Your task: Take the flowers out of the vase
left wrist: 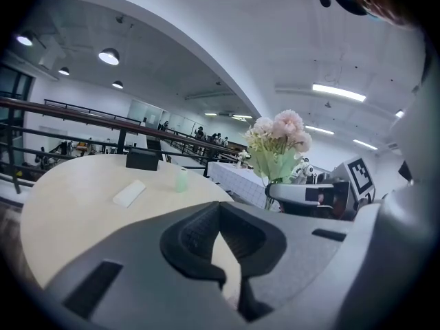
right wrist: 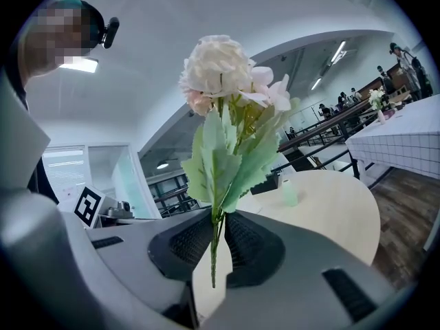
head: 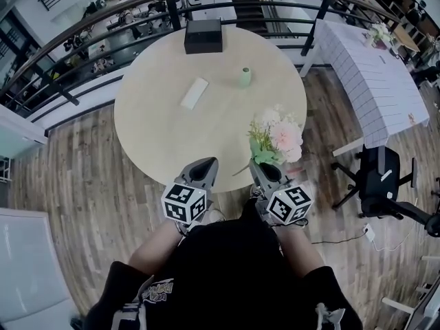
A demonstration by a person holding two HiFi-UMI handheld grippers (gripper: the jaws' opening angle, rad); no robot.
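Observation:
A bunch of pale pink and white flowers (head: 278, 137) with green leaves stands upright in my right gripper (head: 261, 166), near the table's front right edge. In the right gripper view its thin green stems (right wrist: 216, 232) are pinched between the ribbed pads, and the blooms (right wrist: 223, 71) rise above the jaws. The small light green vase (head: 245, 77) stands far off on the round table (head: 151, 129), with nothing in it; it also shows as vase (right wrist: 289, 192) and vase (left wrist: 181, 180). My left gripper (head: 202, 165) hovers at the table's near edge, shut, with nothing between its pads.
A black box (head: 203, 36) sits at the table's far edge and a flat white block (head: 194, 93) lies left of the vase. A curved railing (head: 82, 40) runs behind the table. A white-clothed table (head: 375, 74) and a black office chair (head: 381, 177) stand to the right.

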